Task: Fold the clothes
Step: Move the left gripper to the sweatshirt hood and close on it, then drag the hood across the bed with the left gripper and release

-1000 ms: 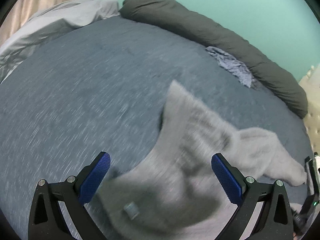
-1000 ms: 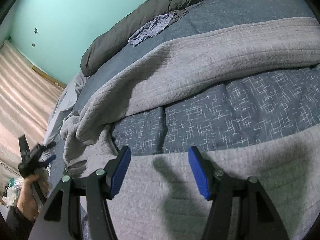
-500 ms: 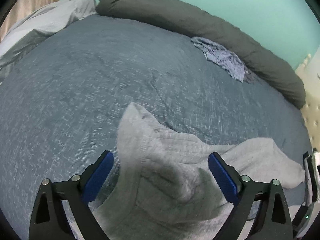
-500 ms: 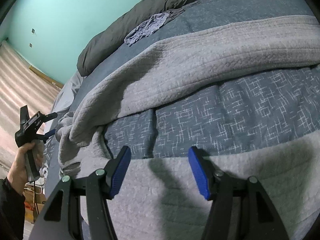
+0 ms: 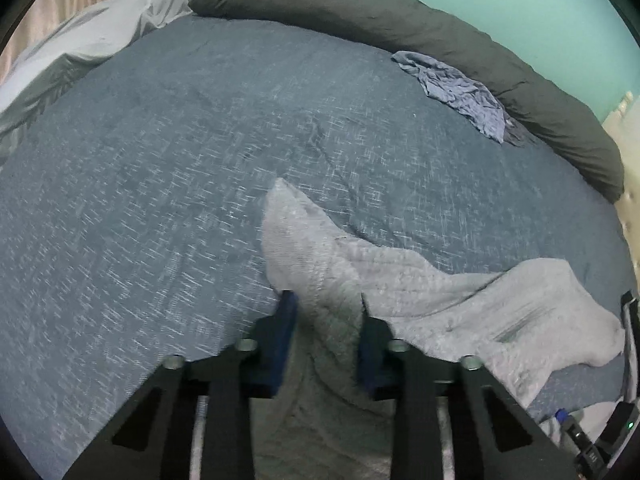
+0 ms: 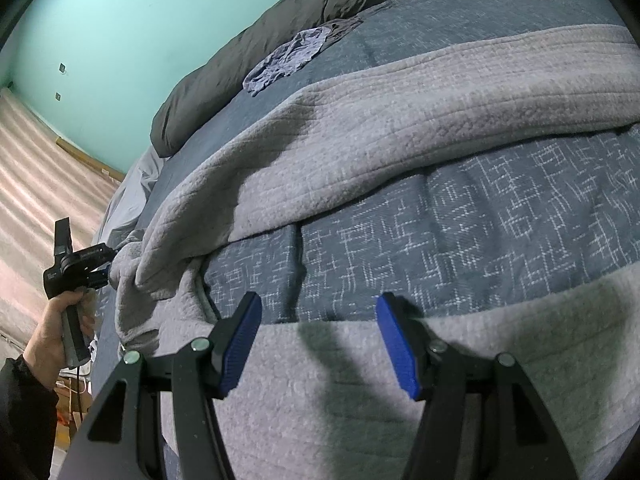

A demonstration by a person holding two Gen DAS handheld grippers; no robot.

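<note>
A fold of the grey fleece garment (image 5: 384, 280), spread over the blue patterned bedspread (image 5: 160, 184), is pinched by the left gripper (image 5: 325, 304), whose jaws have just been closing, while the right gripper (image 6: 318, 320) is held spread above another part of it. Farther off, a crumpled blue cloth (image 5: 460, 88) is seen beside a dark grey bolster (image 5: 400, 16). Behind these, a turquoise wall (image 6: 140, 20) is seen.

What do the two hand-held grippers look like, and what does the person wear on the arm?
Both the left gripper and the right gripper have black angular fingers with silver bolts at the joints and ribbed blue pads. Seen from the right wrist view, the left one has a black body on a grey handle, with a thin cable hanging below. The person wears a black sleeve.
</note>
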